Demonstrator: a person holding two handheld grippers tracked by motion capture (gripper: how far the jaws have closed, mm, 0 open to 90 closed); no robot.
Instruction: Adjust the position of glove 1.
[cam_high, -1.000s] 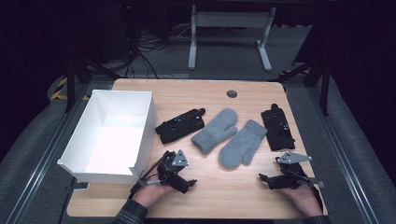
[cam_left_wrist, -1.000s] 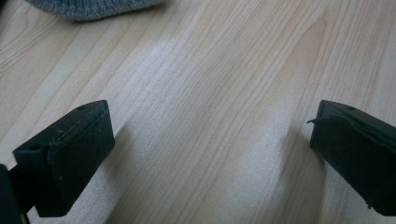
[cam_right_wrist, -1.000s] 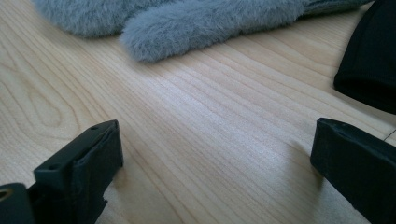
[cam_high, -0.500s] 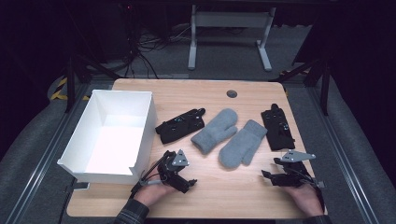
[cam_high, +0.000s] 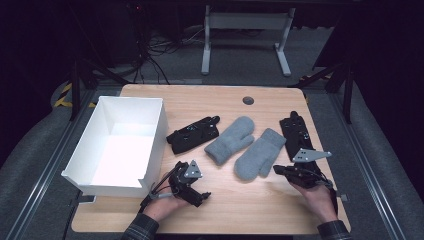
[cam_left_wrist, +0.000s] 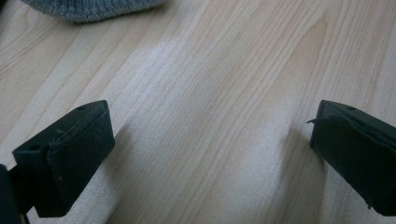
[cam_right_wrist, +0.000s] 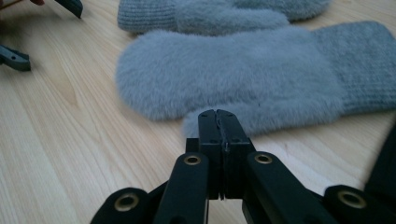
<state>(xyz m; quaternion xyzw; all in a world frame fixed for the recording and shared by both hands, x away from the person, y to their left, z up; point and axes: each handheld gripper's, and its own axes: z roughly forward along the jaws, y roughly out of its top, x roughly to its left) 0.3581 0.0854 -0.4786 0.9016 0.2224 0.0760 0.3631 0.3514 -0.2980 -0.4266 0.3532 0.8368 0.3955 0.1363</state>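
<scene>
Lying flat, fluffy grey mitten (cam_right_wrist: 224, 77) with ribbed cuff; right claw (cam_right_wrist: 218, 116) pressed together, left claw (cam_left_wrist: 205, 149) apart.

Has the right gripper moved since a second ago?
Yes. The right gripper has shifted left toward the near grey mitten, measured against the black glove beside it, and its jaws have just closed, empty.
</scene>
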